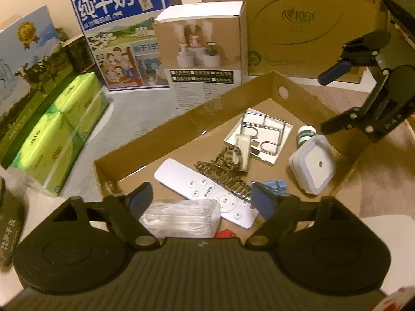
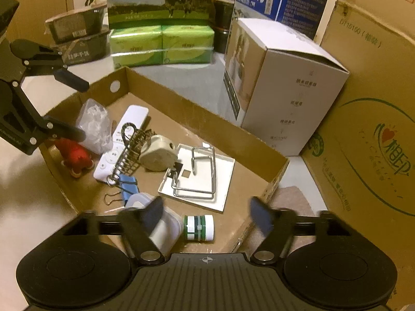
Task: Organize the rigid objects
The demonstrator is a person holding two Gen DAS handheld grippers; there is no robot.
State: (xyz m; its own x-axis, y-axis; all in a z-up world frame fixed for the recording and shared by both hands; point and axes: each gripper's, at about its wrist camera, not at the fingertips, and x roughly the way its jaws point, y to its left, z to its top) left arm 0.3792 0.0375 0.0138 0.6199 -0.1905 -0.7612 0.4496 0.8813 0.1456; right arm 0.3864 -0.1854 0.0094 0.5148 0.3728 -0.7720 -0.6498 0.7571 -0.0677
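A pale grey-white tabletop (image 2: 197,77) carries a shallow brown cardboard tray (image 2: 207,119) with low walls and a round hole in one end wall. Behind the tray, directly on the surface, stand a white cardboard product box (image 2: 293,98), a blue-and-white milk carton box (image 1: 122,31) and a shrink-wrapped block of green tissue packs (image 2: 160,45). A large brown corrugated shipping box (image 1: 298,26) stands beside the white box, near the tray's far corner.

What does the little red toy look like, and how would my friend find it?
Look in the shallow cardboard tray, at the end where the left gripper hangs. The red toy stands in that corner beside a clear plastic bag and a white remote. It is the only bright red thing in the tray.
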